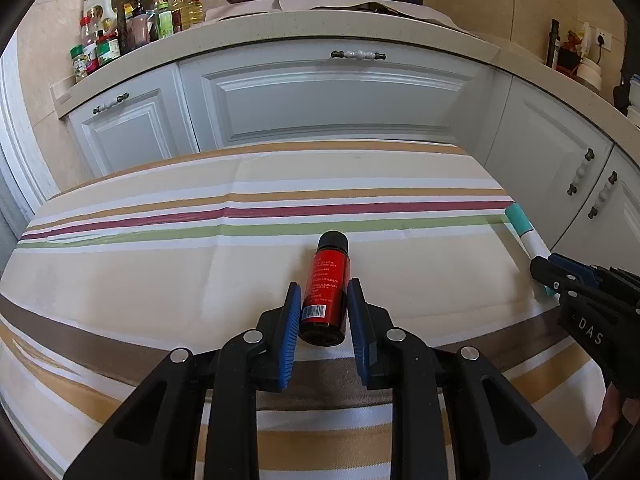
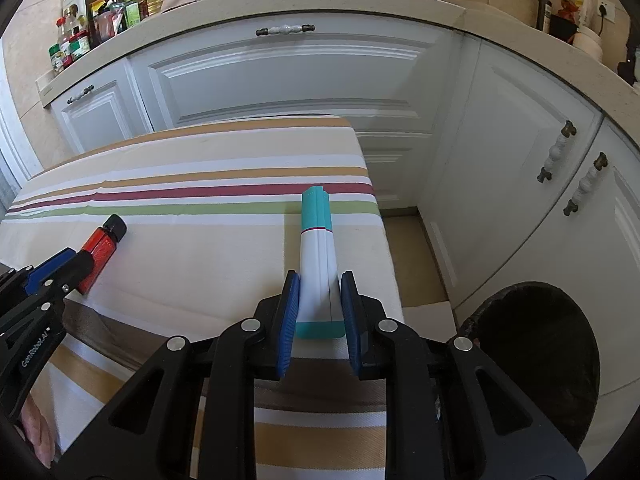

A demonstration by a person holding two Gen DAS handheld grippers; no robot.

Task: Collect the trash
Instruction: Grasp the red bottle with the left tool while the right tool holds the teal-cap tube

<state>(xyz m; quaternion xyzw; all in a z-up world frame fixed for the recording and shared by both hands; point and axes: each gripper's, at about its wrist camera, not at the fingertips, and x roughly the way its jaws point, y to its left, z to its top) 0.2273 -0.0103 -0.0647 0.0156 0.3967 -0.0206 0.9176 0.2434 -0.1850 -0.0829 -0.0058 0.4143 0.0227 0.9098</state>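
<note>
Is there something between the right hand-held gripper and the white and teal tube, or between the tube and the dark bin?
Nothing visible. The right hand-held gripper already straddles the tube. The bin sits open, below the table edge to the right.

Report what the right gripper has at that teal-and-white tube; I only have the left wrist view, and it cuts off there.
Observer: The right gripper straddles the flat teal end of the tube, one finger on each side. The tube lies on the tablecloth.
Operator: Give me the drop-off spot.
Observer: A dark round bin stands on the floor to the right of the table, lower than the tabletop.
Operator: Tell me how the tube sits relative to it.
Observer: The tube lies near the table's right edge, the side where the bin stands, with its capped end pointing away toward the cabinets.
</note>
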